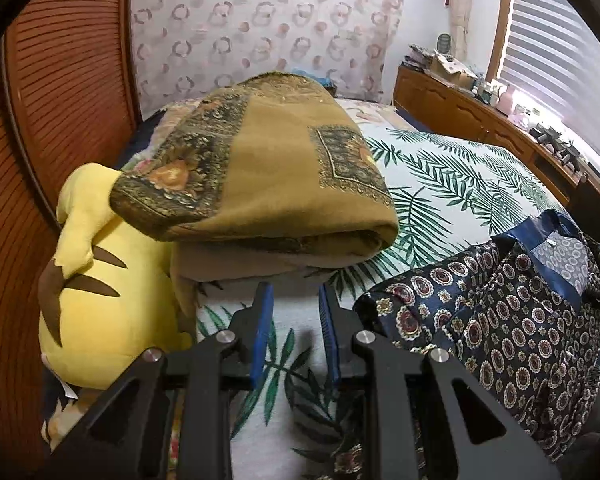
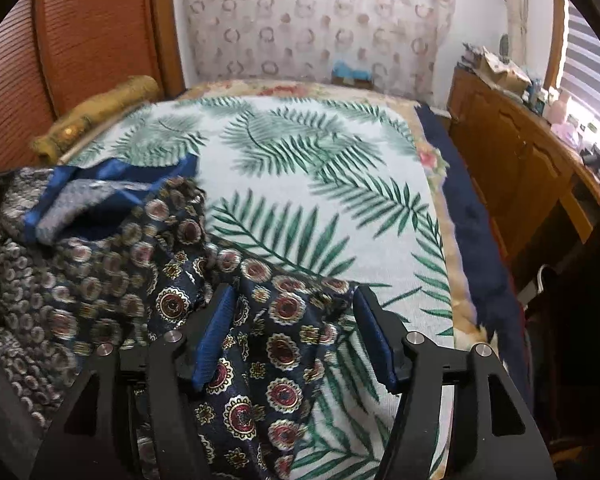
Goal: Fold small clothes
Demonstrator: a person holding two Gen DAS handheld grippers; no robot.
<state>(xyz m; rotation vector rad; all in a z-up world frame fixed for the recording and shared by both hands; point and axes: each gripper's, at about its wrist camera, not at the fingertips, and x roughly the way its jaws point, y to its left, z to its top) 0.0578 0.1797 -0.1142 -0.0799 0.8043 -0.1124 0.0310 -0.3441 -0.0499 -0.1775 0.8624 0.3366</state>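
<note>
A dark blue garment with round medallion print and a plain blue collar lies crumpled on the palm-leaf bedspread. In the left wrist view the garment (image 1: 512, 320) lies to the right of my left gripper (image 1: 294, 292), which is open and empty over the bedspread (image 1: 452, 176). In the right wrist view my right gripper (image 2: 292, 292) is open, its jaws standing either side of a lower fold of the garment (image 2: 284, 344), not closed on it. The collar (image 2: 112, 184) sits at the left.
A folded ochre blanket (image 1: 284, 176) and a yellow plush toy (image 1: 96, 288) lie left of the left gripper. A wooden louvred panel (image 1: 60, 80) stands on the left, and a wooden cabinet (image 2: 516, 152) with clutter on the right. Bare bedspread (image 2: 300, 168) lies ahead.
</note>
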